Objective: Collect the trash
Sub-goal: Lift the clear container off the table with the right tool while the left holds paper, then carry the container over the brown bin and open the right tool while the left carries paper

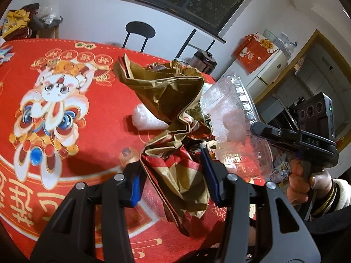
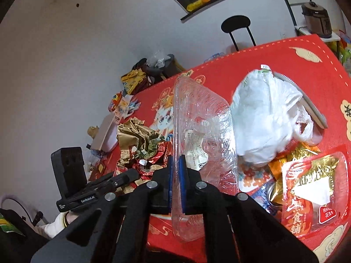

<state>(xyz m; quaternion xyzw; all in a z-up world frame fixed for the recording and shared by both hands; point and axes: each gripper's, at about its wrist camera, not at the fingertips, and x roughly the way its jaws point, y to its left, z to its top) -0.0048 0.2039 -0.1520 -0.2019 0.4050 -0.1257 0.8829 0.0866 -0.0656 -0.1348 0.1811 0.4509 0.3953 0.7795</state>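
Holding 2 bits of trash: my right gripper pinches the plastic box, my left gripper is wide around the paper bag. Next I squeeze the bag.

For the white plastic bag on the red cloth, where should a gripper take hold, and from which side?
Grip the white plastic bag at its loose handle loop, on the side nearest the grey flat object, coming from above. The loop stands off the bulky body as a thin fold the fingers could probably close over, while the body looks too wide. The right gripper is occupied: it holds the clear tray.
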